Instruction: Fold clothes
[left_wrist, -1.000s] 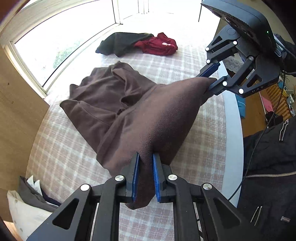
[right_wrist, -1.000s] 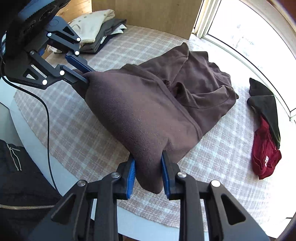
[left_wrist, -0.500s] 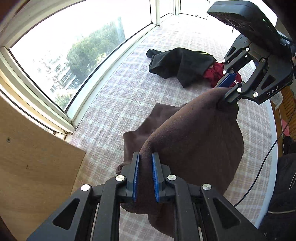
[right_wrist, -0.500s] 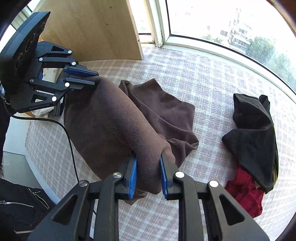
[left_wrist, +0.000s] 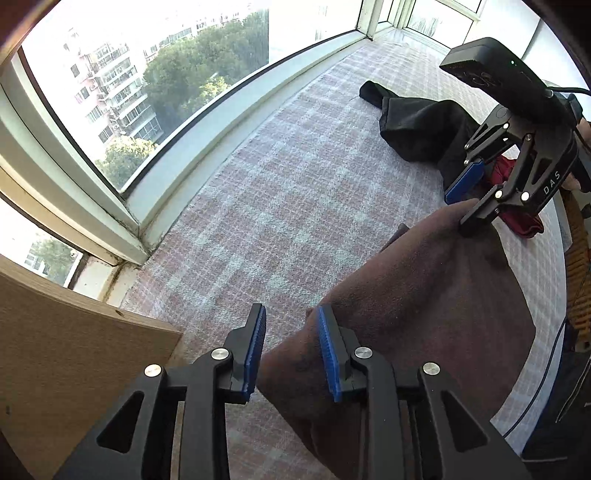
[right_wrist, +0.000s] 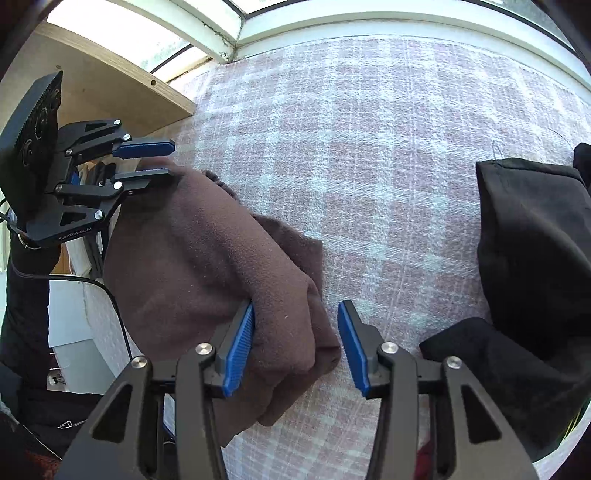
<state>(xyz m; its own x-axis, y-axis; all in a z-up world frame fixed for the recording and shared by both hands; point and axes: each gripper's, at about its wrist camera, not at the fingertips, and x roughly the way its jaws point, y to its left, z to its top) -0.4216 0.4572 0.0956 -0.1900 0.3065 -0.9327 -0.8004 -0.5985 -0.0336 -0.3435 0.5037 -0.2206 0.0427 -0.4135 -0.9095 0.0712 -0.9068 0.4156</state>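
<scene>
A large curved window (left_wrist: 155, 110) is letting daylight fall across a tabletop (left_wrist: 295, 192) covered in a pink and white checked cloth, with trees and apartment blocks showing outside. A pale wooden panel (left_wrist: 74, 362) is standing at the tabletop's left end.

A brown fleece garment (left_wrist: 424, 314) is lying bunched on the checked cloth near its front edge, folded over on itself into a thick mound. The left gripper (left_wrist: 291, 350) is sitting with its blue-padded fingers spread apart; the garment's edge is touching the inner face of one pad while the other pad is standing clear over the cloth. The right gripper (right_wrist: 295, 339) is likewise standing wide, with the brown fabric bulging against its left pad and the right pad apart from it. In each wrist view the opposite gripper is showing at the far end of the mound, its fingers parted, the lower finger resting at the fabric.

A black garment (right_wrist: 528, 266) is lying just beside the right gripper, and a dark red garment (left_wrist: 517, 218) is peeking out beyond it.
</scene>
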